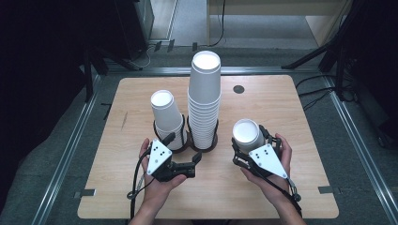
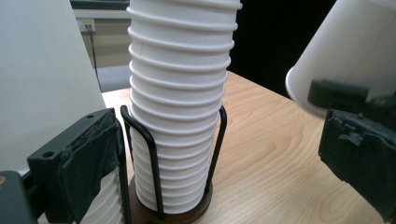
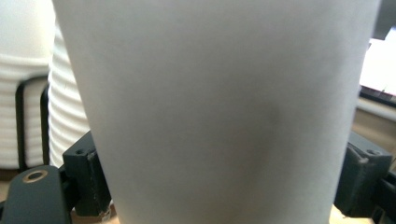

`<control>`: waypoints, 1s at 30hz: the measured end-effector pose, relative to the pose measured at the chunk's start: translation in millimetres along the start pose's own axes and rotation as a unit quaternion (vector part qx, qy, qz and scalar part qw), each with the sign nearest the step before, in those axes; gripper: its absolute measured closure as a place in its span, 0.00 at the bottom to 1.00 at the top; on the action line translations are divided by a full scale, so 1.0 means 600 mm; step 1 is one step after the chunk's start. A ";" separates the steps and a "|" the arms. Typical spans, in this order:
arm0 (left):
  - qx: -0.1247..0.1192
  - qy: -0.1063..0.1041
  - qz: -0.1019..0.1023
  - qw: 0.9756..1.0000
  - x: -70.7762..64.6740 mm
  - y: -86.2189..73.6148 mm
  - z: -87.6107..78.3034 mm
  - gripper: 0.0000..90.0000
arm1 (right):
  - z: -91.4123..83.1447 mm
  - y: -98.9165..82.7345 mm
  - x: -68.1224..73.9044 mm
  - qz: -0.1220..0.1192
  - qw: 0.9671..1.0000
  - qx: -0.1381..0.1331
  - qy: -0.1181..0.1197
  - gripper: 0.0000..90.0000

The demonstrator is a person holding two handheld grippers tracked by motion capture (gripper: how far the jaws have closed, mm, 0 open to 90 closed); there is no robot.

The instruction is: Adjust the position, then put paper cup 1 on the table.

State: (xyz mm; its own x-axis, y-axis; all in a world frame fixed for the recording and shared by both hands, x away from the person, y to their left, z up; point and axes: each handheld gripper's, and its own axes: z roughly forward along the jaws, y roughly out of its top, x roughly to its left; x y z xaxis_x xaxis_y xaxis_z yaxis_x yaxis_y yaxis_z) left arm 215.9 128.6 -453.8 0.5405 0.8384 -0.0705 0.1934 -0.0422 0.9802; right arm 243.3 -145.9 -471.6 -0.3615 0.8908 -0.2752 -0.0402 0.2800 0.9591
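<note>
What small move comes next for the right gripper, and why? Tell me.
Probably set the single paper cup down on the bare table. The right gripper holds it upside down, low, apart from the tall cup stack; the left gripper is open beside the rack.

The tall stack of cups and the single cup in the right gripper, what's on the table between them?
Bare wood: the high view shows nothing between the tall stack and the single cup.
</note>
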 end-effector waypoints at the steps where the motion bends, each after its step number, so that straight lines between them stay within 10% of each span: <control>1: -0.001 -0.001 -0.001 1.000 0.000 0.002 -0.001 0.00 | 0.000 -0.002 0.003 -0.010 1.000 0.005 -0.001 0.14; 17: 0.016 -0.034 0.001 0.999 -0.014 0.000 0.010 0.00 | 0.008 -0.022 0.028 -0.113 0.993 0.040 0.005 0.14; 30: 0.031 -0.061 0.005 0.998 -0.026 -0.004 0.016 0.00 | 0.013 -0.026 0.038 -0.149 0.988 0.044 0.013 0.14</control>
State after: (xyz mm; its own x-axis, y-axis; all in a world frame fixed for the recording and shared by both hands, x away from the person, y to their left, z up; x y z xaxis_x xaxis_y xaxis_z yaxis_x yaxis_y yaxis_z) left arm 214.8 110.7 -457.1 0.6374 0.7656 -0.0867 0.2365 -0.0873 0.9677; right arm 243.2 -127.2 -493.1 -0.3696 0.7552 -0.5414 -0.0680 0.5591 0.8263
